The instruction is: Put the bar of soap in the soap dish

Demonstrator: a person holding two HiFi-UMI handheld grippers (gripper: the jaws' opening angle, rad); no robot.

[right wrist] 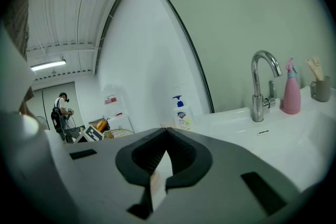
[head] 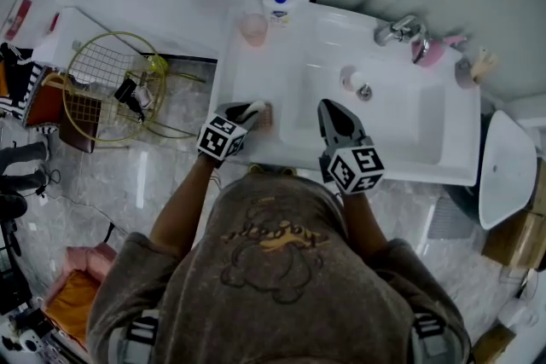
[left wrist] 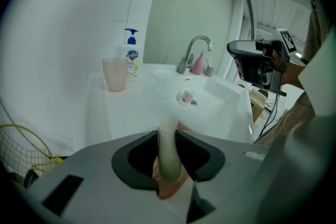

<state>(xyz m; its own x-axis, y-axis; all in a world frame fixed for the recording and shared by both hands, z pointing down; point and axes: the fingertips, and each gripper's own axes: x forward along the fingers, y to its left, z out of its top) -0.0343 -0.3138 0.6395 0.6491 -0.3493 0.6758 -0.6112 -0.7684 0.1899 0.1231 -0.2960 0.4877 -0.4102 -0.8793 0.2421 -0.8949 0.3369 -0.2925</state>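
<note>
The pale bar of soap (left wrist: 169, 157) stands on edge, pinched between the closed-in jaws of the left gripper (head: 246, 112). Its lower end sits at the pink soap dish (left wrist: 171, 189) on the sink counter (head: 256, 77), left of the basin; whether it touches the dish is unclear. The right gripper (right wrist: 167, 131) hangs over the basin's front edge with its jaws together and nothing between them. A pink cup (head: 253, 28) and a pump bottle (head: 278, 2) stand at the counter's back, and the faucet (head: 399, 30) is further right.
</note>
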